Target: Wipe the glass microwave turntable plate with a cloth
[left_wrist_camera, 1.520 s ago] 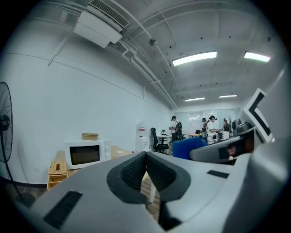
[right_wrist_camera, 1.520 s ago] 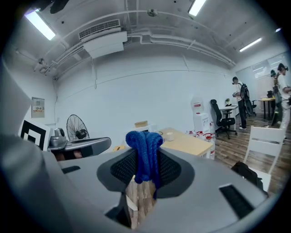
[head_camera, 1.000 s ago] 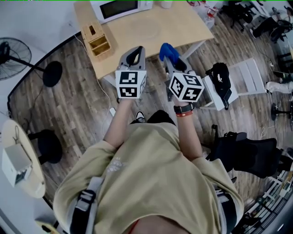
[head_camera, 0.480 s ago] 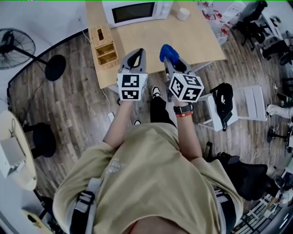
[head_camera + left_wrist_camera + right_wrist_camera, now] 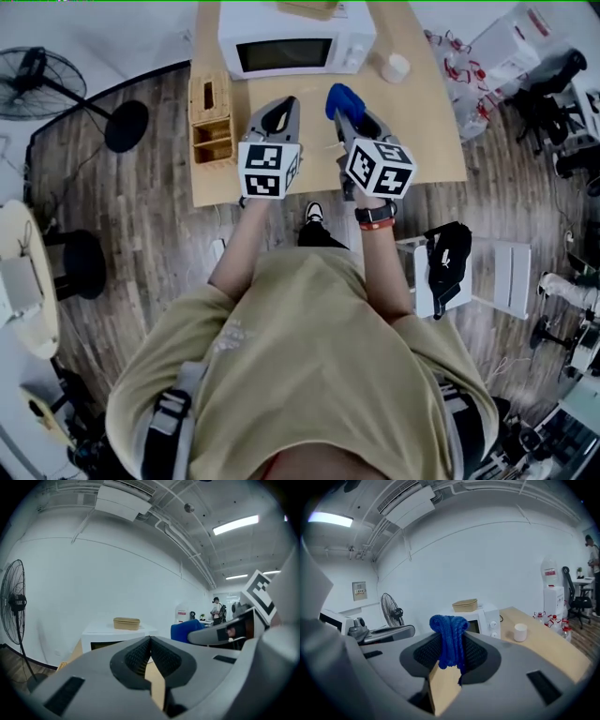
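One microwave (image 5: 295, 42) nearer; left tongs (image 5: 150, 641) closed, right tongs (image 5: 351, 119) pinch one cloth (image 5: 449, 639).

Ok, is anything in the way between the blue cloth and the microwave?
Nothing visible: only bare table lies between the cloth in the right hand-held gripper and the microwave, door shut. The white cup stands aside.

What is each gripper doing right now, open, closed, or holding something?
Left gripper: closed, holding nothing.
Right gripper: closed on the blue cloth.
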